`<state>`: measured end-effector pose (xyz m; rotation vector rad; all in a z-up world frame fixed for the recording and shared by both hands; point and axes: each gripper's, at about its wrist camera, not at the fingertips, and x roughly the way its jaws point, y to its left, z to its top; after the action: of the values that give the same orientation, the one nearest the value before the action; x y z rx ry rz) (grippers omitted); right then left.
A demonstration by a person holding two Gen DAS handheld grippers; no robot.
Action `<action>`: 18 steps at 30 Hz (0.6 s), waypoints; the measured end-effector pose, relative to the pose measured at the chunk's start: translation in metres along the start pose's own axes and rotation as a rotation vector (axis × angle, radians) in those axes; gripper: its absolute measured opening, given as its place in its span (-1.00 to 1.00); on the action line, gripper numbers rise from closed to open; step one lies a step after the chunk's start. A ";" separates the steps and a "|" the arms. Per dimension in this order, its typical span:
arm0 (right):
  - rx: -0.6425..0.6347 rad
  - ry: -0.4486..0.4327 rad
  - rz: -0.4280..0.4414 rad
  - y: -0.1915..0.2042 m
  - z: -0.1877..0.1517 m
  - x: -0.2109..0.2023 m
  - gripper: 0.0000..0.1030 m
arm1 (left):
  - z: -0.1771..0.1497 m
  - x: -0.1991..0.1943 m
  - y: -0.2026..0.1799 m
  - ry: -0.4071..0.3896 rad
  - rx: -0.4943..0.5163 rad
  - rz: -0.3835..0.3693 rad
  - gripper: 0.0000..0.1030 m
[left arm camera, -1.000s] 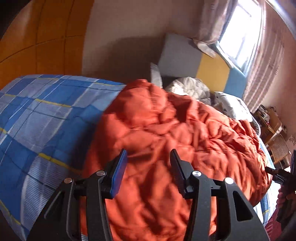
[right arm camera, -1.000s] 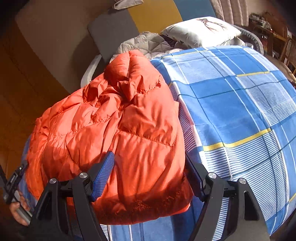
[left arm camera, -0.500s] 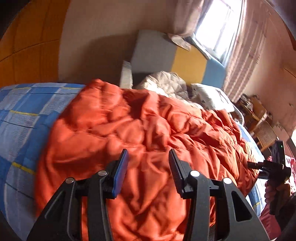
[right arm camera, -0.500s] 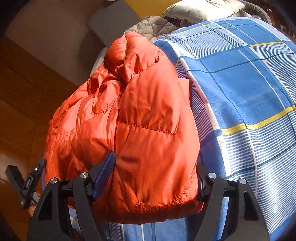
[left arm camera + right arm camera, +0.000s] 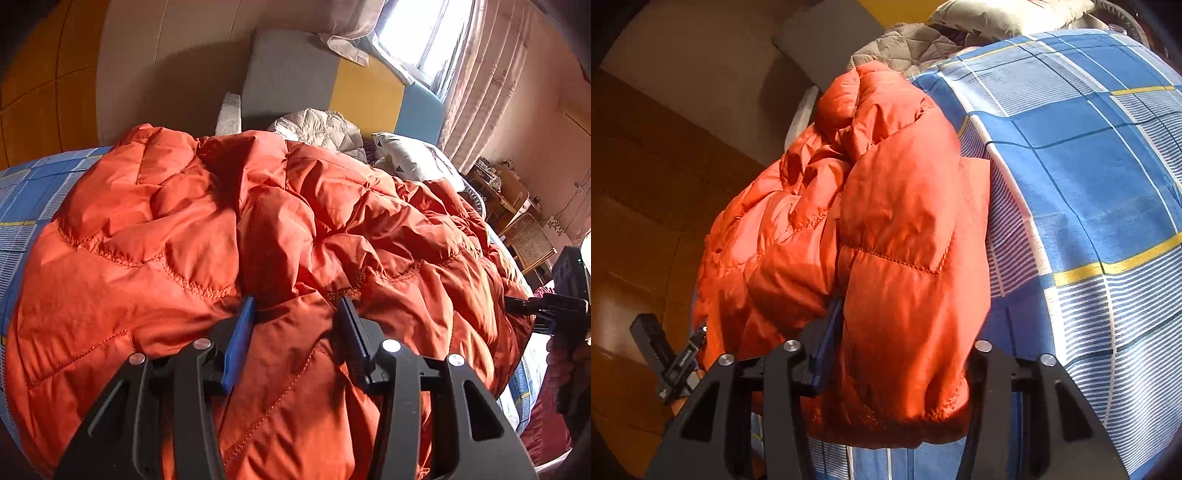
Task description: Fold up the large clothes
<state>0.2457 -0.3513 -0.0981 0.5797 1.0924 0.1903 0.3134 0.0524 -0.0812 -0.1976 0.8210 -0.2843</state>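
A large orange quilted down jacket [image 5: 258, 229] lies spread over a blue plaid bed sheet [image 5: 26, 192]. My left gripper [image 5: 295, 314] is open, its jaws set on either side of a fold of the jacket near its near edge. In the right wrist view the jacket [image 5: 886, 221] hangs bunched at the bed's left side on the sheet [image 5: 1089, 166]. My right gripper [image 5: 905, 332] is open wide, with a puffy end of the jacket between its jaws. The right fingertip is hidden by fabric.
A grey quilt [image 5: 317, 129] and a white pillow [image 5: 410, 162] lie at the head of the bed before a grey, yellow and blue headboard [image 5: 332, 81]. A window with curtains [image 5: 476, 74] is at the right. A wooden wall [image 5: 639, 221] stands left.
Both grippers have moved closer to the jacket. The left view has swung rightward across it, and fabric now sits deeper between the jaws of each gripper.
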 end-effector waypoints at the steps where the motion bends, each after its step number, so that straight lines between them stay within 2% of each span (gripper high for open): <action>1: 0.019 0.004 -0.004 -0.003 0.000 0.003 0.27 | -0.001 0.000 0.001 0.001 -0.003 -0.004 -0.11; 5: 0.048 -0.006 -0.031 -0.009 -0.001 0.004 0.49 | -0.002 -0.001 0.003 0.001 0.000 -0.004 -0.11; 8: 0.065 -0.005 -0.029 -0.017 -0.003 0.004 0.53 | -0.002 -0.003 0.008 -0.002 -0.003 -0.011 -0.16; 11: 0.114 0.012 0.027 -0.024 -0.003 0.012 0.50 | -0.002 -0.002 0.009 0.002 -0.001 -0.010 -0.16; 13: 0.118 0.014 0.051 -0.022 -0.001 0.016 0.32 | -0.002 -0.002 0.012 0.003 -0.014 -0.014 -0.16; 15: 0.104 0.000 0.058 -0.018 0.000 0.014 -0.08 | -0.003 -0.002 0.015 0.004 -0.025 -0.022 -0.16; 18: 0.064 -0.019 0.062 -0.006 0.000 0.005 -0.41 | -0.006 0.000 0.015 0.006 -0.029 -0.020 -0.17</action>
<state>0.2468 -0.3542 -0.1057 0.6722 1.0658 0.2034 0.3115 0.0664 -0.0890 -0.2319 0.8298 -0.2917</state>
